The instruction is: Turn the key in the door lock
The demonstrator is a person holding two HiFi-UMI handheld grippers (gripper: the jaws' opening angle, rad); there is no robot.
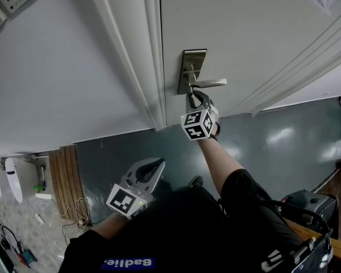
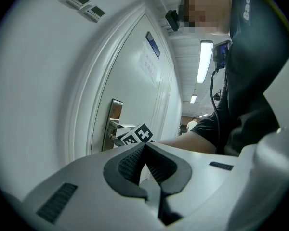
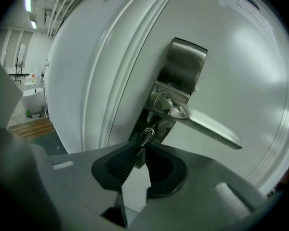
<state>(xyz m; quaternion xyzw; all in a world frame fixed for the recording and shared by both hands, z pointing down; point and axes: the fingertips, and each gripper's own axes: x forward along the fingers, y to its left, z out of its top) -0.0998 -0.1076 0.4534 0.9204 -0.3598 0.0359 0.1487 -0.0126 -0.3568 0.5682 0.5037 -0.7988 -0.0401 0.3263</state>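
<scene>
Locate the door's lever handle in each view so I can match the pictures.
Head view: lever handle at top centre, just above the right gripper.
Left gripper view: lever handle small, left of centre, beside the other gripper's marker cube.
Right gripper view: lever handle right of centre, slanting down to the right, above the key.
Shared landmark: the metal lock plate behind the handle.
</scene>
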